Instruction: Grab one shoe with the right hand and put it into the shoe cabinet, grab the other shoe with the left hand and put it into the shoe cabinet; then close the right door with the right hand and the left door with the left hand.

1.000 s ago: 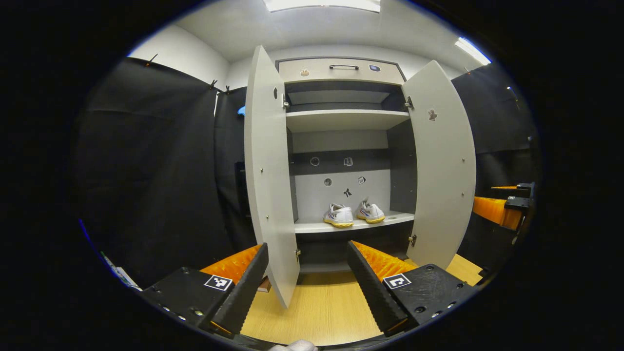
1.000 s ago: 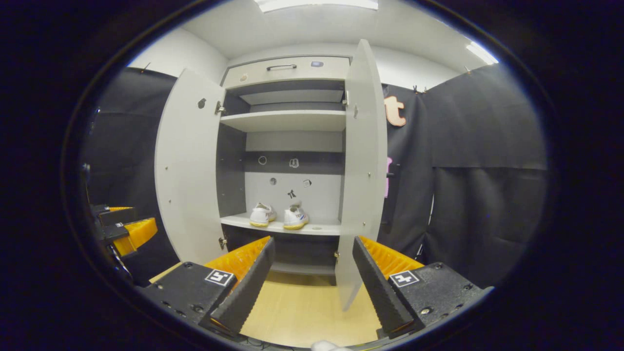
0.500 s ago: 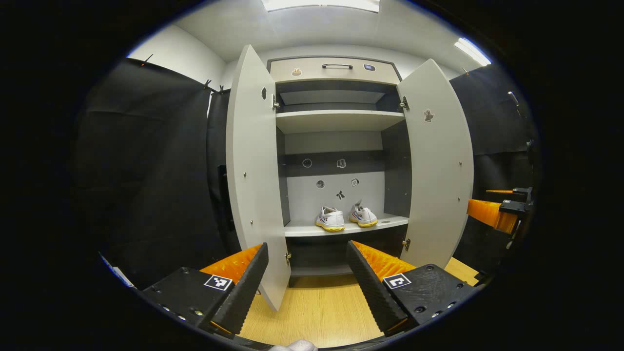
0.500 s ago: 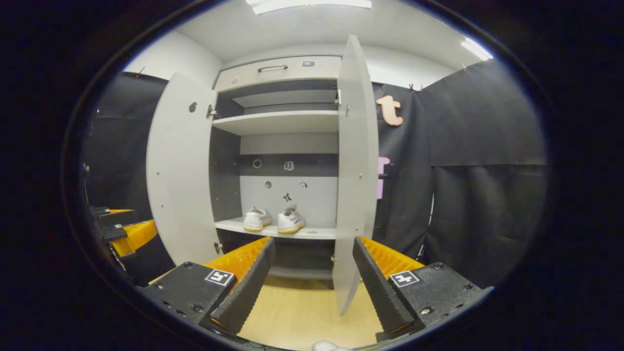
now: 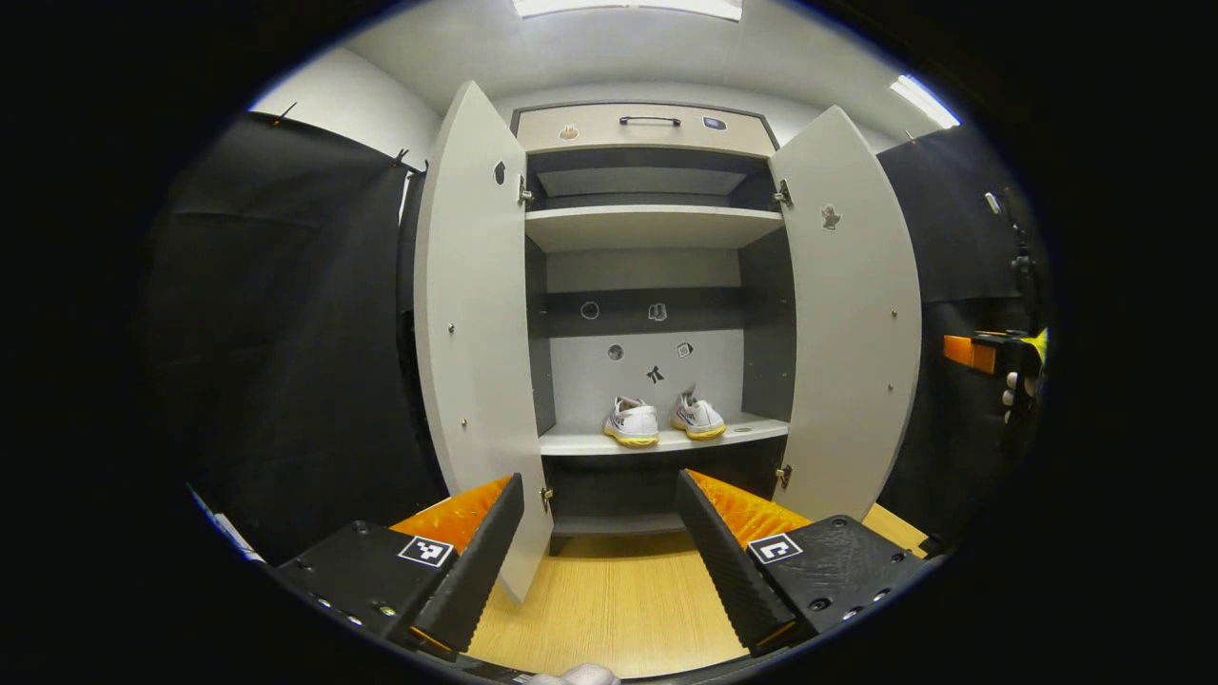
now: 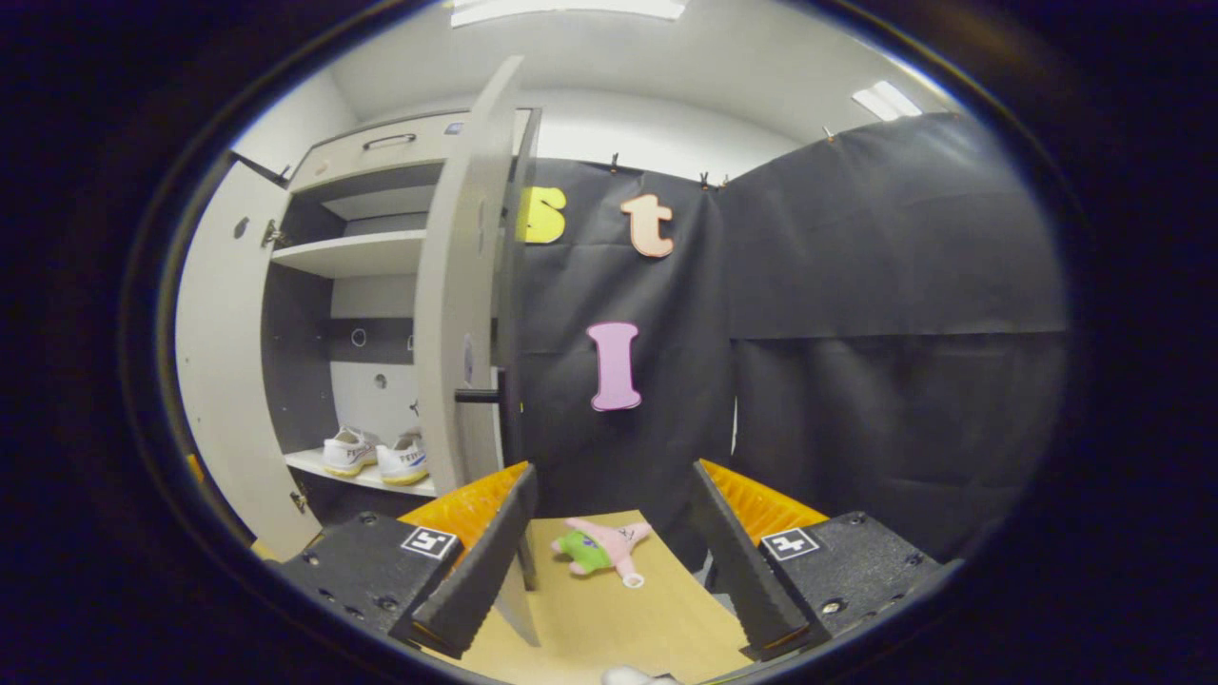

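Two white sneakers (image 5: 661, 420) sit side by side on the shoe cabinet's lower shelf (image 5: 752, 433), long axes running front to back (toes forward). Left gripper (image 5: 599, 557) and right gripper (image 6: 614, 561) are spread, empty; left door (image 5: 476, 333) and right door (image 5: 852, 314) stand open.

The shoe cabinet (image 5: 657, 228) is light grey with dark grey inner walls. Its two doors (image 5: 476, 333) are light grey. The two shoes (image 5: 633, 421) are white with yellow soles. At 6 o'clock, the floor (image 5: 618, 599) is pale wood grain. A plush toy (image 6: 601, 549) is pink and green.
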